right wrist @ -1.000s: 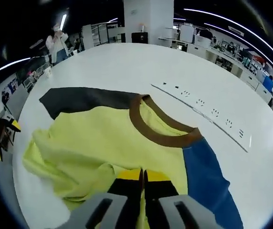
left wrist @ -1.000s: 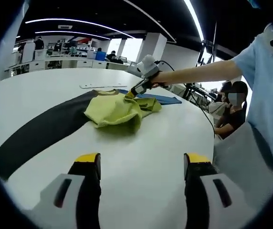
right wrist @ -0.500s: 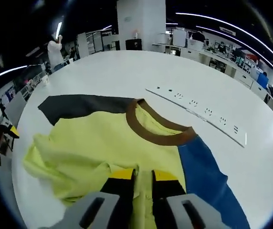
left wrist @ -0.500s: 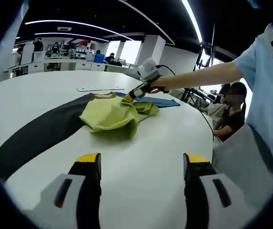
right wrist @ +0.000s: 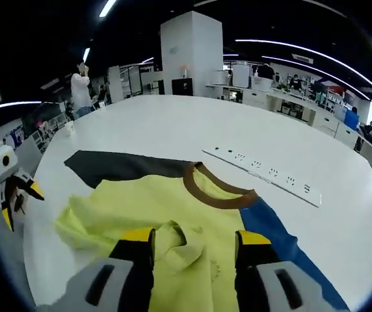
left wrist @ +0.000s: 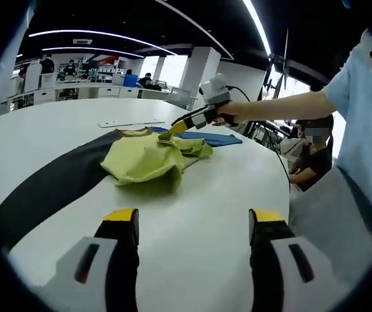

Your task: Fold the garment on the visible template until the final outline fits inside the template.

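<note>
**Garment bunched, both grippers free: the fold can slide off its template**

Nearest in the right gripper view, the right gripper (right wrist: 194,244) hangs just above the yellow-green garment (right wrist: 153,208) with its jaws spread and nothing between them. Directly ahead of them a crumpled ridge of cloth stands up. In the left gripper view, the left gripper (left wrist: 194,224) is also spread wide and empty, over bare white tabletop (left wrist: 192,188), well short of the garment (left wrist: 148,158).

The risk, as I judge it: with the cloth heaped and unpinned, a grab at the loose ridge may pick up one layer only and drag the pile sideways, pushing its outline past the template. A pull toward the near edge of the tabletop could also carry cloth off the dark band.

The garment lies near the middle of the round tabletop, on a dark grey template strip (right wrist: 118,166) and a blue panel (right wrist: 270,237). Its brown collar (right wrist: 215,192) points toward the far side, toward the white power strip (right wrist: 264,174). Its long axis seems to run from the right gripper away to the collar, though the bunching makes this uncertain. Farther off, a person (right wrist: 80,81) stands beyond the far edge.
</note>
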The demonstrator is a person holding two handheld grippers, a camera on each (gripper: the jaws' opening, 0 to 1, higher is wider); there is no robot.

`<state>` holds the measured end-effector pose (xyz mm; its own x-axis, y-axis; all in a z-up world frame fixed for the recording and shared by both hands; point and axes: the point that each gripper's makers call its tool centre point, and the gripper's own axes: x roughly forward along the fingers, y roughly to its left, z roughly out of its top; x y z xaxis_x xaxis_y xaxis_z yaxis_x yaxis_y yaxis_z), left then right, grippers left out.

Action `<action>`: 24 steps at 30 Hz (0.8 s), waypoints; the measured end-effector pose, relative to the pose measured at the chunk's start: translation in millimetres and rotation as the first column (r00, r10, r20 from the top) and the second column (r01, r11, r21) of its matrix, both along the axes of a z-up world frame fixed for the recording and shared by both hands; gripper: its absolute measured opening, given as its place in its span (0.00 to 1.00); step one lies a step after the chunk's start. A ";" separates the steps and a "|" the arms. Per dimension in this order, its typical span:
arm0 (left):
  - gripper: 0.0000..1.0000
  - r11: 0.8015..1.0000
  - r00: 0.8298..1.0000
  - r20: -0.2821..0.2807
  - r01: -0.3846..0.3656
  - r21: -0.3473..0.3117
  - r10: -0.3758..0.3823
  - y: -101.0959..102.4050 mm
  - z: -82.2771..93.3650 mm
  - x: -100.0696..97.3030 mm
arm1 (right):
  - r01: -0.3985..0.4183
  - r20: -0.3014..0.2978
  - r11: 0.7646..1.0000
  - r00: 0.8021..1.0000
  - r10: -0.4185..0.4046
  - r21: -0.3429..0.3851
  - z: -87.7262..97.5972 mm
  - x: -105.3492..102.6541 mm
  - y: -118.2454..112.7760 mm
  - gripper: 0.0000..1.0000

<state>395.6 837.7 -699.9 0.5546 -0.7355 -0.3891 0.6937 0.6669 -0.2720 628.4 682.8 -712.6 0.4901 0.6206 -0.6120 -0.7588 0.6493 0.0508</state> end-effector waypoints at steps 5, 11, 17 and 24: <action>0.65 1.000 1.000 -0.003 0.011 -0.005 -0.011 -5.3 -2.0 0.7 | 0.000 0.006 1.000 1.000 0.000 0.020 2.6 -18.9 -8.4 0.51; 0.64 1.000 1.000 -0.001 0.026 -0.010 -0.026 -12.6 -1.9 3.0 | 0.021 -0.014 0.999 1.000 -0.020 0.048 1.7 -37.2 -19.6 0.53; 0.63 0.999 0.999 -0.002 0.032 -0.024 -0.032 -18.6 -5.0 8.6 | 0.046 -0.029 0.996 0.999 -0.044 0.075 4.2 -52.3 -28.0 0.52; 0.61 0.999 0.999 -0.002 0.033 -0.033 -0.033 -26.1 -7.4 15.9 | 0.048 -0.030 0.995 0.999 -0.045 0.083 2.8 -72.0 -30.5 0.51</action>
<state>411.5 811.6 -707.3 0.5290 -0.7656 -0.3662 0.7142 0.6347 -0.2952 556.4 652.3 -709.8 0.5030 0.6475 -0.5725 -0.7255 0.6763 0.1275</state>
